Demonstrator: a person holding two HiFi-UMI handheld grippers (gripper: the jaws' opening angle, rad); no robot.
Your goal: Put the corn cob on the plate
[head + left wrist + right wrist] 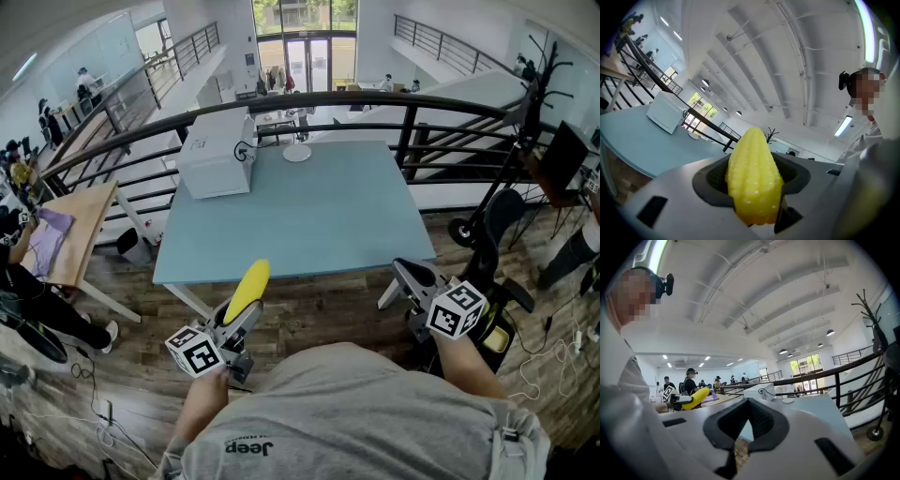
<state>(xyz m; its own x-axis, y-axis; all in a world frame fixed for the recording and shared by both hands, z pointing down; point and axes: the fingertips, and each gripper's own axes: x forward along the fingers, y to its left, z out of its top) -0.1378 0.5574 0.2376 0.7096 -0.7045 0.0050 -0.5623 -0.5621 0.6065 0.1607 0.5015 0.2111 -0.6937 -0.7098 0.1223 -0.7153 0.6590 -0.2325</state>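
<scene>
Corn first: a bright yellow plastic corn cob [248, 289], its kernels moulded in neat rows and tapering to a blunt tip. It sits clamped in my left gripper [240, 317], thick end between the dark pads, tip pointing toward the near edge of the pale blue rectangular table [319, 225]. My right gripper [410, 274] is closed on nothing, just off the table's near right corner. The small round white plate [296, 153] lies at the table's far edge, well apart from the cob. A white rectangular box [215, 155] stands just left of the plate, a dark cable [246, 150] at its side. A black metal railing [356, 96] curves behind the table.
</scene>
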